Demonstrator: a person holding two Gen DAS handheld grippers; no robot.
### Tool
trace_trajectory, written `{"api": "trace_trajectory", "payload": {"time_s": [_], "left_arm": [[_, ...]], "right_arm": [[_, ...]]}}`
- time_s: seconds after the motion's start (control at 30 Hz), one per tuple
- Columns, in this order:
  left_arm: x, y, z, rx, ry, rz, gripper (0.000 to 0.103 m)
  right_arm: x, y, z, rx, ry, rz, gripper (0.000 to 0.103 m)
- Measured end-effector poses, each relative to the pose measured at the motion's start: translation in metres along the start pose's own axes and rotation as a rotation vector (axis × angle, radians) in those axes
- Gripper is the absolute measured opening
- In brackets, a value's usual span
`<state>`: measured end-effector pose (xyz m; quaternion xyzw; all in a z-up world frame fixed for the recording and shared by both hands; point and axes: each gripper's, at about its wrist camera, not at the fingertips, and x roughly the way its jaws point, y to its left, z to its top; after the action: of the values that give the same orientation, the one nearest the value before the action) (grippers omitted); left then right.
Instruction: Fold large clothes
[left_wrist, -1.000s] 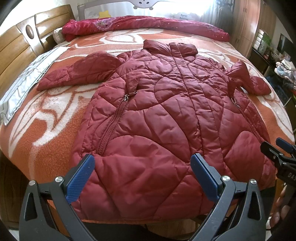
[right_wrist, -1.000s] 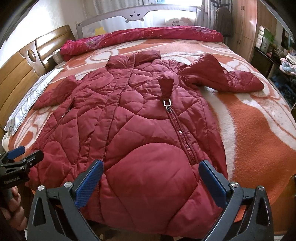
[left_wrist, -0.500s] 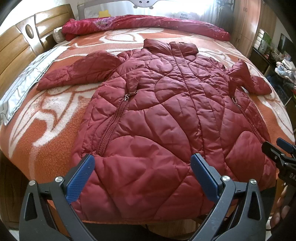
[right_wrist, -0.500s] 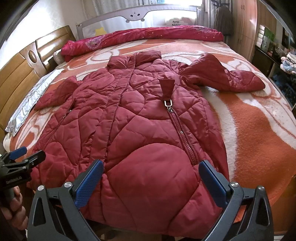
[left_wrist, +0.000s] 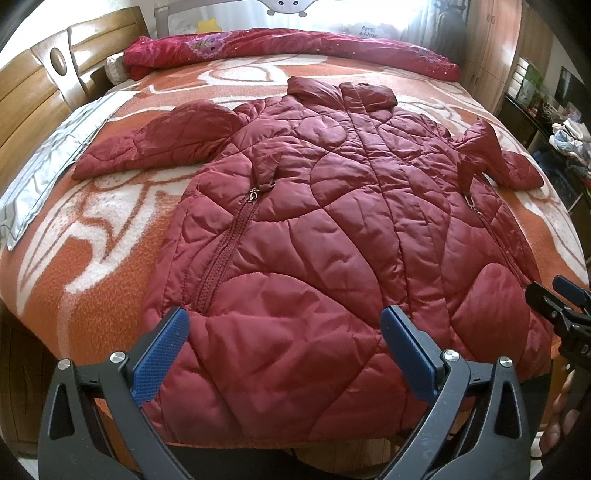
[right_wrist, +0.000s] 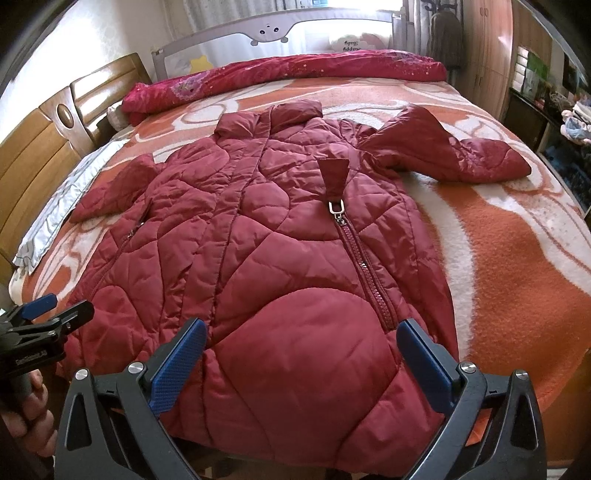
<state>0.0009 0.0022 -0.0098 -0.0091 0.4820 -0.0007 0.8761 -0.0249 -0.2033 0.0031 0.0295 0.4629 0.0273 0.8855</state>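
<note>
- Left gripper (left_wrist: 284, 345): jaws wide apart, nothing held, over jacket (left_wrist: 332, 236) hem.
- Right gripper (right_wrist: 301, 356): jaws wide too, empty, over hem near pocket zip (right_wrist: 364, 273).
- Jacket spread flat on bed blanket (right_wrist: 517, 258), sleeves out.

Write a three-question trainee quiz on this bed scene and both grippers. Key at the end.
1. True or false: the left gripper is open.
2. The red quilted coat lies: A) folded in half, B) spread flat with sleeves out, C) hanging on a rail.
3. Fill in: the right gripper hovers over the coat's ____ edge.

Key: 1 true; 2 B; 3 bottom (hem).
</note>
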Motion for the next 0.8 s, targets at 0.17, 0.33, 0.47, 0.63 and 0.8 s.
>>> {"api": "trace_trajectory", "payload": {"time_s": [0.17,0.33,0.47,0.63,0.8], "left_arm": [[-0.001,0.000,0.000,-0.003,0.000,0.000,0.103],[0.004,0.001,-0.001,-0.007,0.003,-0.017,0.103],[0.013,0.007,0.007,-0.074,0.076,-0.110,0.103],[0.013,0.009,0.020,-0.068,0.041,-0.097,0.103],[0.018,0.011,0.035,-0.059,0.001,-0.089,0.103]], "right_arm": [[0.001,-0.009,0.003,0.023,0.017,0.015,0.103],[0.002,-0.021,0.008,0.049,-0.001,0.018,0.103],[0.003,-0.035,0.015,0.096,-0.025,0.045,0.103],[0.005,-0.055,0.026,0.138,-0.088,0.070,0.103],[0.010,-0.077,0.037,0.178,-0.069,0.047,0.103]]}}
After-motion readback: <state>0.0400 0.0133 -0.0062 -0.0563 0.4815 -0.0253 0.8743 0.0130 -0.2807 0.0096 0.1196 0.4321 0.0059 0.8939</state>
